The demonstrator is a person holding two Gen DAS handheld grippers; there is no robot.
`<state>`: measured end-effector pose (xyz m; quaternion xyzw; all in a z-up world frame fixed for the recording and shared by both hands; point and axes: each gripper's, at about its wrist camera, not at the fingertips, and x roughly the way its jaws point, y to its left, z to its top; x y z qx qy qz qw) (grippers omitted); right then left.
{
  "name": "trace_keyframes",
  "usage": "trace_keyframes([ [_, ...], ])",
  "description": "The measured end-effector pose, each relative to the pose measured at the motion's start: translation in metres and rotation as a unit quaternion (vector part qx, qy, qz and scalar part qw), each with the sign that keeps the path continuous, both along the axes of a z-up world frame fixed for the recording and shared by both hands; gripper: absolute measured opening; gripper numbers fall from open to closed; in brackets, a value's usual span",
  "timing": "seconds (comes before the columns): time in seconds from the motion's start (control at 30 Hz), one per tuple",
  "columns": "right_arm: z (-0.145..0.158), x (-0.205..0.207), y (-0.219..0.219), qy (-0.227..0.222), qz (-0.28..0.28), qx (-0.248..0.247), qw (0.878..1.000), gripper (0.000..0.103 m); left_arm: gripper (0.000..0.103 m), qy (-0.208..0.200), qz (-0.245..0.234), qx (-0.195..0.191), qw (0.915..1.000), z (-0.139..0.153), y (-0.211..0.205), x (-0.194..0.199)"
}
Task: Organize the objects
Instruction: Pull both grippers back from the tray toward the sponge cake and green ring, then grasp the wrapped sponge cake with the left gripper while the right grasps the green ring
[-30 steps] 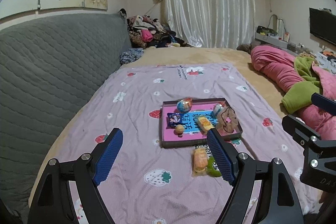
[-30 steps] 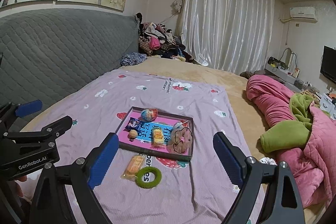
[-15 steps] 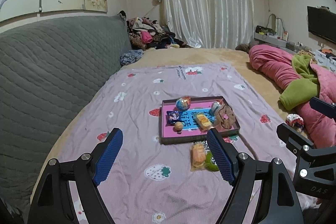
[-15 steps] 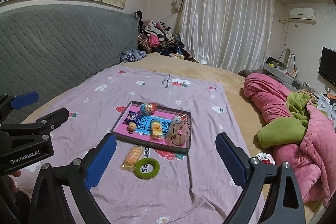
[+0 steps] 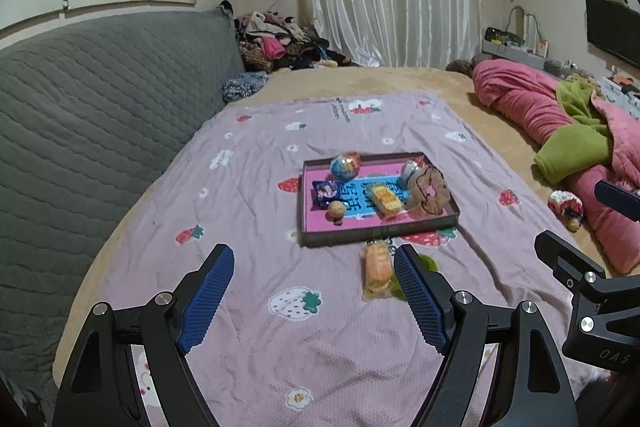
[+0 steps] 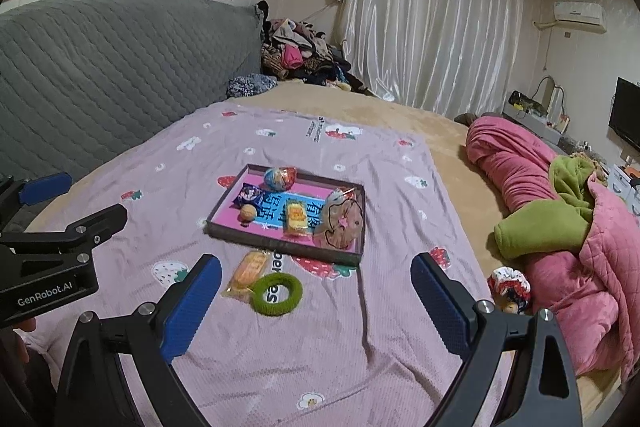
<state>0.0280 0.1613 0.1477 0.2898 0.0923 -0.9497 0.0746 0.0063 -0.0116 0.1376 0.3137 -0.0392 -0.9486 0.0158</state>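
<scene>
A shallow pink-lined tray (image 5: 436, 223) (image 6: 362, 215) lies on the purple strawberry blanket. It holds a foil egg (image 5: 345, 165) (image 6: 279, 176), a blue snack packet (image 5: 326, 191), a small round ball (image 5: 336, 209), a yellow snack packet (image 5: 385, 200) (image 6: 297, 219) and a brown scrunchie (image 5: 428, 191) (image 6: 341, 223). In front of the tray lie an orange snack packet (image 5: 376, 271) (image 6: 248, 273) and a green ring (image 6: 276, 294). My left gripper (image 5: 314, 291) and right gripper (image 6: 314, 297) are both open and empty, above the blanket short of these.
A pink and green quilt (image 6: 560, 219) is heaped at the right, with a patterned scrunchie (image 6: 509, 285) beside it. A grey quilted headboard (image 5: 80, 115) runs along the left. Clothes (image 6: 300, 51) are piled at the far end before the curtains.
Both grippers have pulled back and risen a little, so the tray and loose items look smaller and farther. Nothing was grasped; the objects have not moved.
</scene>
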Motion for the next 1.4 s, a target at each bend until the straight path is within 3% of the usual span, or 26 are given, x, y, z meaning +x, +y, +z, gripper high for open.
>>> trace_keyframes([
  [0.8, -0.074, -0.049, 0.008, -0.075, -0.008, 0.004, 0.997, 0.096, 0.083, -0.087, -0.020, 0.004, 0.9960, -0.094, 0.018, -0.067],
  [1.4, -0.140, -0.109, 0.012, -0.141, -0.019, 0.010, 0.990, 0.096, 0.083, -0.136, -0.041, 0.024, 0.9895, -0.140, 0.034, -0.138],
])
